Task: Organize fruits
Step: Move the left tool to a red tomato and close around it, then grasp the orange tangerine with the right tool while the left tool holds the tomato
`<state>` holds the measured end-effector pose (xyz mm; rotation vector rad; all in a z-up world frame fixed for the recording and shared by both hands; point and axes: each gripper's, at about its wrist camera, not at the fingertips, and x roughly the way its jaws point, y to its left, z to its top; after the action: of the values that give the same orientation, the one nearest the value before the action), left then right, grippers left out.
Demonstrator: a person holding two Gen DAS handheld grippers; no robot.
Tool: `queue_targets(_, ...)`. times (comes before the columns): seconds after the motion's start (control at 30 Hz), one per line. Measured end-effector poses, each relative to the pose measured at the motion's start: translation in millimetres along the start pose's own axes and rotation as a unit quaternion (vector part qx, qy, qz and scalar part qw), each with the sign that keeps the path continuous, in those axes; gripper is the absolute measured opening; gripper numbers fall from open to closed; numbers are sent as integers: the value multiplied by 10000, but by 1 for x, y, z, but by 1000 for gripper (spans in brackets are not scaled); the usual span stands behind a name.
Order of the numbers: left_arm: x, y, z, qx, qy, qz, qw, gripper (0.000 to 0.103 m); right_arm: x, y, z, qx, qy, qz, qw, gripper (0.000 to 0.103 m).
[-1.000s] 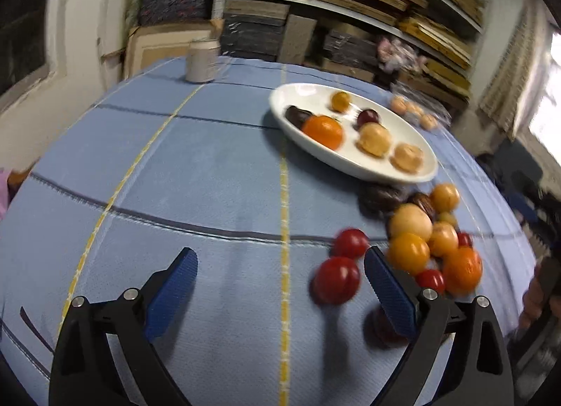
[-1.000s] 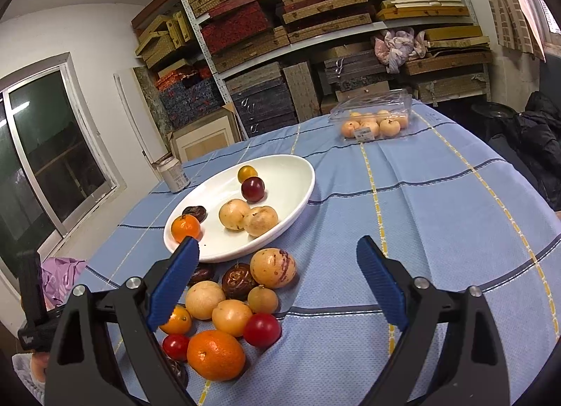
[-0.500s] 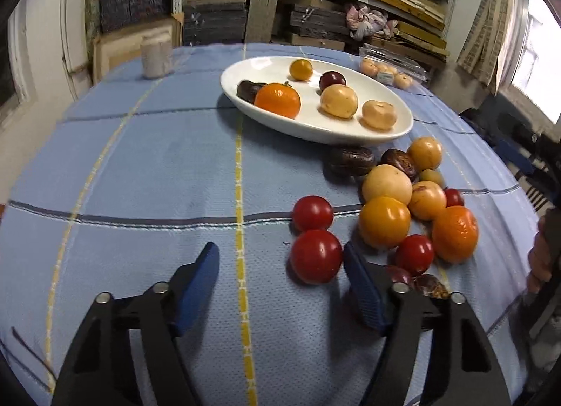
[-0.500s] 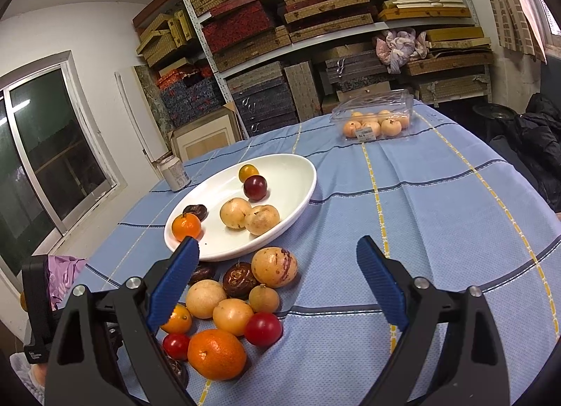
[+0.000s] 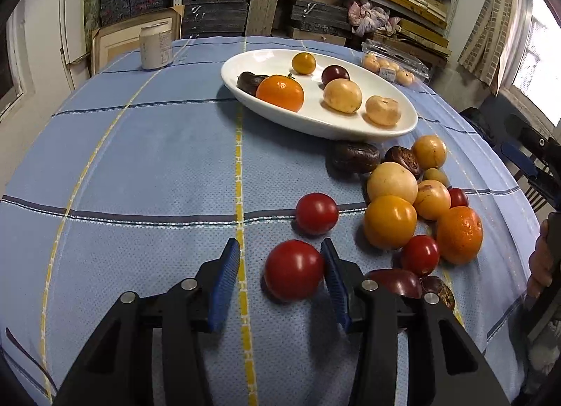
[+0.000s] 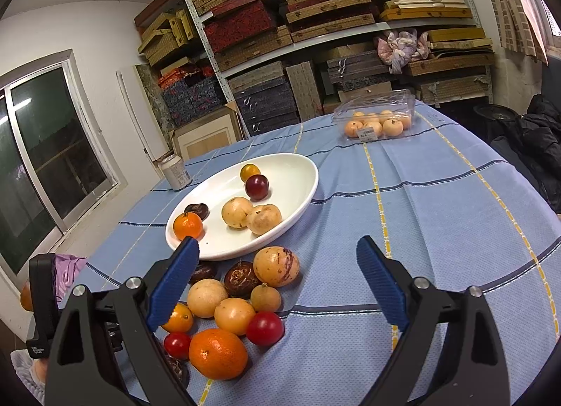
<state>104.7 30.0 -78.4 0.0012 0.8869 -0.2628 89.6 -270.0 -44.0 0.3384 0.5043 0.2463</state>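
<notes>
1. The left claw sits low over the table, its blue fingers partly spread around a red tomato. The right-hand finger lies against or just beside the tomato's skin; the left-hand finger stands apart from it. Real contact is hard to judge from this angle.
2. A second red tomato rests just beyond the first, on a dark stripe of the blue cloth.
3. To the right lies a loose cluster of fruit: a yellow-orange round one, a pale round one, an orange and a small red tomato, all touching or nearly so.
4. Farther off, a white oval plate holds six fruits, among them an orange.
5. A pale can stands at the far left of the table.
6. The right claw is spread wide and holds nothing, hovering near the same cluster, with a clear plastic box of fruit at the table's far side.
</notes>
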Motion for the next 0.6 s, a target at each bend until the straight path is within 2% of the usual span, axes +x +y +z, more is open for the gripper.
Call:
queue_targets(0.03,0,-1,0,21,-4,25,10000,47,1,1,-1,-18,12,7,10000,89)
queue_targets(0.1,0,-1,-1,38,-3,-9,10000,32,2,2,-2,-66,34,17,10000,89)
queue_targets(0.37,-3,5,0,-127,-74,-126,9998,31,2,12,-5,-337,178,217,9990,89)
queue_targets(0.4,-6,8,1,-208,-160,-110,9996,31,1,14,-6,-404,215,282,9986,86)
queue_targets(0.43,-9,11,1,-269,-242,-73,9993,31,1,18,-8,-506,273,386,9976,78)
queue_targets(0.53,-17,24,3,-519,-472,124,9975,31,-3,38,-23,-977,504,638,9919,61)
queue_targets(0.6,-19,27,3,-596,-474,102,9970,31,-6,52,-36,-1350,636,706,9863,59)
